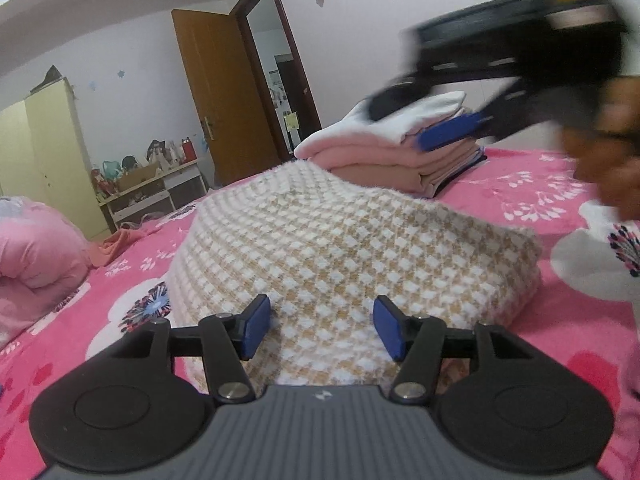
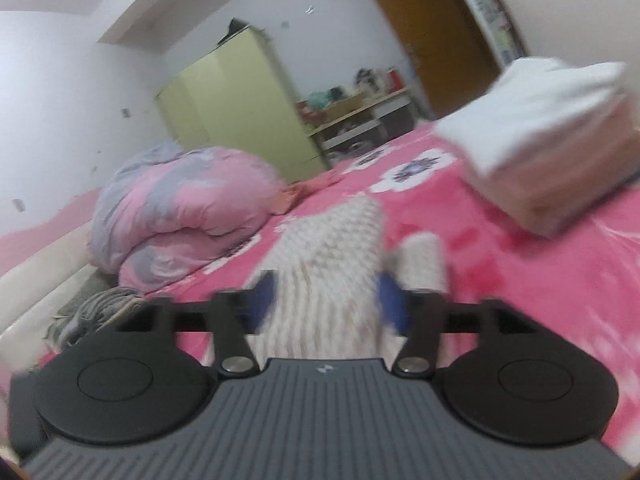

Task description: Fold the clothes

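A folded beige-and-white houndstooth knit garment (image 1: 340,248) lies on the pink flowered bed sheet (image 1: 540,196). My left gripper (image 1: 323,328) hovers low at its near edge, open, with the knit showing between the blue pads and neither pad pressing it. In the left wrist view my right gripper (image 1: 424,116) is blurred at the upper right, above the bed, jaws wide apart and empty, with a hand (image 1: 608,160) holding it. From the right wrist view the right gripper (image 2: 326,306) is open, with the knit garment (image 2: 340,248) blurred beyond its pads.
A stack of folded pink and white clothes (image 1: 384,156) (image 2: 548,140) sits behind the knit. A bundled pink duvet (image 1: 32,256) (image 2: 180,208) fills the bed's left. A salmon garment (image 1: 116,244) lies near it. Beyond stand a pale yellow wardrobe (image 1: 48,160), a cluttered shelf (image 1: 152,184) and a wooden door (image 1: 216,92).
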Action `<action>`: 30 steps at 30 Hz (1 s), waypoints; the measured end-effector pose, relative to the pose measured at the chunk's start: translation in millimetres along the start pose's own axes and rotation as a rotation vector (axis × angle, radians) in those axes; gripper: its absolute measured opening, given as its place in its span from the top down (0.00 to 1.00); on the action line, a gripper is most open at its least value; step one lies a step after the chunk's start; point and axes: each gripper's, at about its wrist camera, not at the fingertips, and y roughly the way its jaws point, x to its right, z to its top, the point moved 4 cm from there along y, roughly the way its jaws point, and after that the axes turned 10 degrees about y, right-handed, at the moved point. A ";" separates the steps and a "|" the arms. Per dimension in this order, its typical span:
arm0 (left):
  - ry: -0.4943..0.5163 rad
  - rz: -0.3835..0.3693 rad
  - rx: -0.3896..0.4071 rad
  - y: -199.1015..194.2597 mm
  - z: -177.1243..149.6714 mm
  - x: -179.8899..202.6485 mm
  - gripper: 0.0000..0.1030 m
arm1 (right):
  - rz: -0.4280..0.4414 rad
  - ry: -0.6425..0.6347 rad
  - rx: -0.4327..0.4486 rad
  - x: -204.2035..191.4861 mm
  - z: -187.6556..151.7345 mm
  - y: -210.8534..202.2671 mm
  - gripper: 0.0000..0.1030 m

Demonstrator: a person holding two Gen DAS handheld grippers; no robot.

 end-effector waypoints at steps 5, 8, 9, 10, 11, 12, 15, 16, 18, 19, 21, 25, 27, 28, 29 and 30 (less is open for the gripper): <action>-0.036 -0.037 0.022 0.3 -4.9 -5.2 0.43 | 0.021 0.222 -0.242 36.9 14.0 94.8 0.35; -0.068 -0.065 0.034 1.2 -8.2 -10.5 0.41 | 0.029 0.223 -0.291 31.8 1.6 114.3 0.75; -0.078 -0.073 0.038 1.3 -8.8 -11.9 0.41 | 0.038 0.176 -0.269 20.9 -0.9 110.4 0.78; -0.084 -0.080 0.043 0.9 -9.1 -12.9 0.41 | 0.067 0.110 -0.224 4.3 -1.3 97.3 0.80; -0.088 -0.090 0.050 0.9 -9.7 -12.8 0.41 | 0.105 0.032 -0.170 -14.3 -0.2 81.4 0.81; -0.090 -0.102 0.056 0.5 -10.0 -12.7 0.41 | 0.140 -0.050 -0.111 -31.9 0.0 63.6 0.82; -0.074 -0.131 0.059 1.6 -10.8 -9.0 0.41 | 0.073 -0.085 -0.045 -25.2 -6.2 47.6 0.83; -0.064 -0.143 0.063 1.5 -10.7 -7.1 0.41 | 0.008 -0.042 -0.065 -5.6 -10.8 54.5 0.83; -0.069 -0.160 0.071 -3.5 -7.8 -8.9 0.41 | -0.074 0.128 -0.128 43.8 -23.7 72.5 0.83; -0.073 -0.168 0.075 -6.4 -6.2 -10.4 0.41 | -0.051 0.217 -0.130 58.0 -25.3 73.5 0.83; -0.106 -0.187 0.091 -14.9 -1.4 -17.3 0.42 | -0.044 0.261 -0.123 64.8 -25.7 72.8 0.83; -0.180 -0.167 0.179 -30.1 16.9 -44.8 0.42 | -0.068 0.198 -0.114 53.6 -27.1 72.0 0.82; -0.118 -0.091 0.149 -9.6 27.2 -49.8 0.42 | -0.068 0.203 -0.114 55.1 -26.3 71.4 0.82; -0.096 -0.073 0.099 7.4 24.8 -49.3 0.43 | -0.076 0.190 -0.113 52.7 -26.3 71.1 0.82; -0.081 -0.064 0.044 25.6 20.8 -48.5 0.46 | -0.092 0.166 -0.110 49.4 -24.9 69.8 0.82; -0.075 -0.068 -0.014 42.8 13.0 -46.6 0.47 | -0.114 0.122 -0.105 42.7 -21.9 65.9 0.82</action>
